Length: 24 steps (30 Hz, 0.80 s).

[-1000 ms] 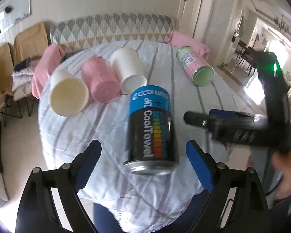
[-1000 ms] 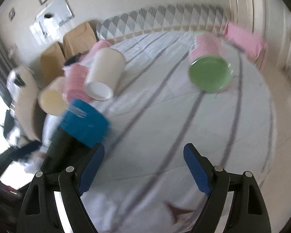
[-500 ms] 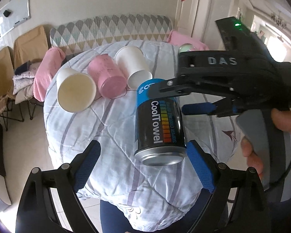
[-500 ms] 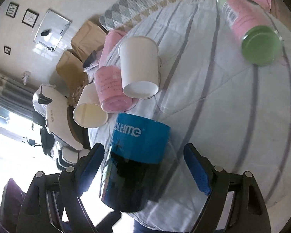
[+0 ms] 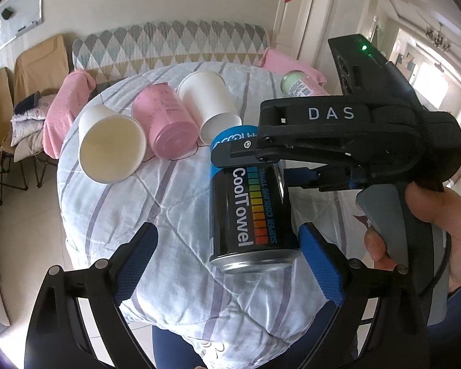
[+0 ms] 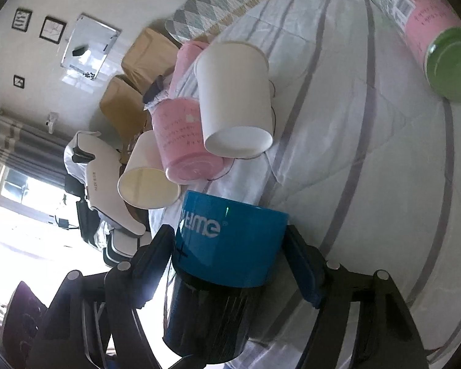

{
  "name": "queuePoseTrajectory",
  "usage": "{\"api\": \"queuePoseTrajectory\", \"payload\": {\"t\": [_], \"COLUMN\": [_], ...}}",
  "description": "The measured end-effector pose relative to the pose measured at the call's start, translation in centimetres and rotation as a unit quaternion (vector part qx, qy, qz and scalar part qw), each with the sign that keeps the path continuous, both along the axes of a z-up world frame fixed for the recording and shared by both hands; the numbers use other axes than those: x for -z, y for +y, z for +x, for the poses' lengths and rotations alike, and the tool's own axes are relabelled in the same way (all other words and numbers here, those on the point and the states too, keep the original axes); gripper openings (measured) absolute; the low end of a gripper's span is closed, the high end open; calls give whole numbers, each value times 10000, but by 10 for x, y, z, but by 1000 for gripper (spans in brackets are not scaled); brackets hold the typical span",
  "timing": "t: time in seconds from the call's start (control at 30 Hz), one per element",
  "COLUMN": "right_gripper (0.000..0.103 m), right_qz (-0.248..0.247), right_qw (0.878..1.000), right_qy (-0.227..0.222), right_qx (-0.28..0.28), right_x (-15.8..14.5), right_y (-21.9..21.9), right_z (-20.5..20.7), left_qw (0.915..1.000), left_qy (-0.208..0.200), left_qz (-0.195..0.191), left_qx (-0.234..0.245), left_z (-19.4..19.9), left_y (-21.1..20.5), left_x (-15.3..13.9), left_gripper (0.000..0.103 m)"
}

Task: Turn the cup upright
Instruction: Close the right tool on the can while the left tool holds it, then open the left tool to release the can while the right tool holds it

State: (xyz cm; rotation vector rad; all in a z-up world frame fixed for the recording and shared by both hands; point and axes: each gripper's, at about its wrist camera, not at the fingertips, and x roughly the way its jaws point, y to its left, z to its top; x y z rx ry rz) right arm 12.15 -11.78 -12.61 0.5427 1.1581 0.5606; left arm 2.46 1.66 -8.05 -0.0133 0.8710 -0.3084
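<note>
A black and blue "CoolTowel" can-shaped cup (image 5: 249,206) lies on its side on the striped cloth of the round table (image 5: 132,215), metal end toward me. My right gripper (image 6: 230,255) has its blue pads on both sides of the cup's blue end (image 6: 230,246), shut on it. In the left wrist view the right gripper (image 5: 261,160) reaches in from the right over the cup. My left gripper (image 5: 227,264) is open, its fingers either side of the cup's metal end without touching.
Lying on their sides behind it are a cream paper cup (image 5: 110,147), a pink cup (image 5: 166,129), a white paper cup (image 5: 212,107) and a pink bottle with a green lid (image 6: 427,37). A sofa (image 5: 169,43) and chairs stand beyond the table.
My right gripper has come in over the black and blue cup and closed on its blue end. My left gripper has stayed open near the metal end.
</note>
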Motion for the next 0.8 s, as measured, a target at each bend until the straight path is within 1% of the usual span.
{"api": "queuePoseTrajectory", "payload": {"t": [0.2,0.47,0.63,0.8], "right_gripper": [73,73,73,73], "right_qz": [-96,-231,-460,-830], "right_qw": [9993,9969,9928,9849], "right_qy": [-355,-712,-1064,-1470], "right_qx": [77,252,314,386], "right_x": [-13,-25,-36,-43], "right_y": [-7,-30,-41,-47], "right_z": [-5,-7,-8,-9], "left_qw": [10000,9999,9997,9995], "left_qy": [33,76,117,186], "left_qz": [36,78,117,179], "left_qx": [28,111,163,203], "left_z": [8,21,33,44], "left_y": [-7,-26,-40,-53], "left_x": [3,5,6,10], "left_gripper": [95,95,94,94]}}
